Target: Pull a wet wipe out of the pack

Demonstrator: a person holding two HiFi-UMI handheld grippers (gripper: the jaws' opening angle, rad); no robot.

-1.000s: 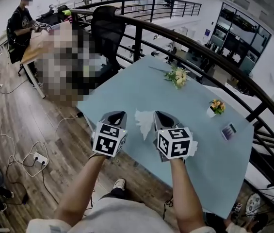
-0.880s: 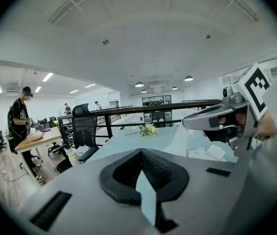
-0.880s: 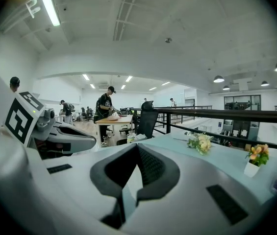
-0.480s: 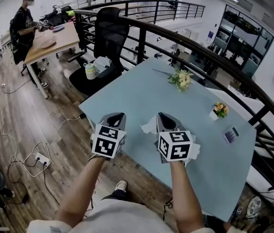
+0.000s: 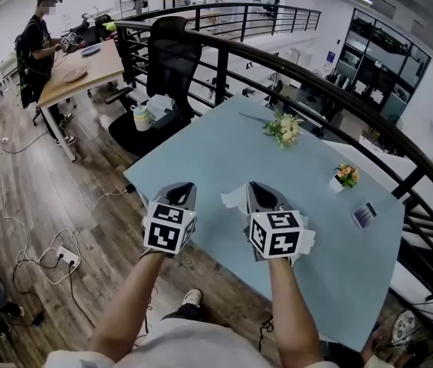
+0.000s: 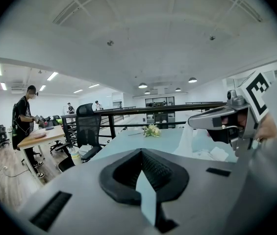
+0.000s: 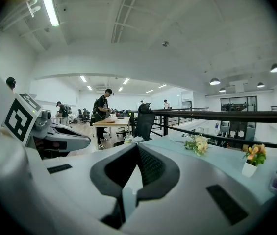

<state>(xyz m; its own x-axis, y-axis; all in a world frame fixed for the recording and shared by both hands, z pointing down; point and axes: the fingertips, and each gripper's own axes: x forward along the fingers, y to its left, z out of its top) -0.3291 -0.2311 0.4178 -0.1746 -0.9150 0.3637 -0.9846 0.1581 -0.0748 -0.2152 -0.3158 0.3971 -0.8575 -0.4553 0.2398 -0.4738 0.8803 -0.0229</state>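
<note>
Both grippers are held side by side over the near edge of the light blue table [image 5: 224,148], each pointing slightly downward toward its far side. The right gripper [image 5: 256,188] is clamped shut on the wet wipe [image 5: 234,199], which hangs as a white, crumpled sheet from its tips just above the table's near-left part, between the two grippers. From the left gripper view the sheet drops from the right gripper's tip toward the tabletop, with a small white lump [image 6: 219,153] lying on the table just beside its lower end; whether that lump is the pack cannot be told. The left gripper [image 5: 183,188] has its tips brought together with nothing caught between them, only the table's blue showing through the gap behind. Toward the table's far edge lies a bunch of flowers [image 5: 281,126], and near its right edge stand a small white pot with orange flowers [image 5: 342,176] and a small dark card [image 5: 363,214]. Beyond the table runs a black railing [image 5: 300,71], with a black office chair [image 5: 172,52] and a wooden desk [image 5: 86,64] to the table's far left, where a person [image 5: 36,44] stands.
</note>
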